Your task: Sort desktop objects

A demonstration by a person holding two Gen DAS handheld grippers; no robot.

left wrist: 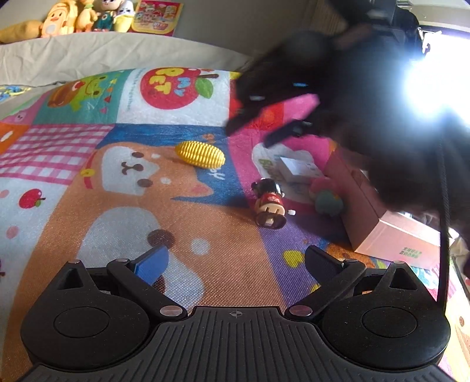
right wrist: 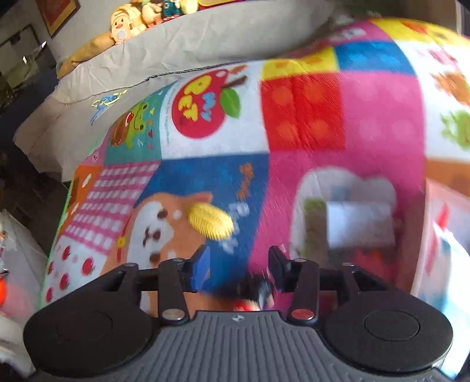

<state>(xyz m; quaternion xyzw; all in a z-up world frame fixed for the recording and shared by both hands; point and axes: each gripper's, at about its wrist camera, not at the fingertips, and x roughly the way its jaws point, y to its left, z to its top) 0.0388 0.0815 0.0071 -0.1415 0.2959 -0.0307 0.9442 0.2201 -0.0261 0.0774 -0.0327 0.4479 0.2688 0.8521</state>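
A yellow ridged corn toy lies on the colourful cartoon mat. A small black-and-red wind-up figure lies on its side to the right of it. A white card box and a round pink-and-green plush toy lie beside a pink cardboard box. My left gripper is open and empty, low over the mat. My right gripper is open and empty; it also shows in the left wrist view, raised above the toys. The right wrist view is blurred; it shows the corn toy and the wind-up figure.
Grey cloth covers the surface behind the mat. Several plush dolls and a picture card stand along the back wall. Bright glare fills the upper right. The mat's left edge drops to clutter below.
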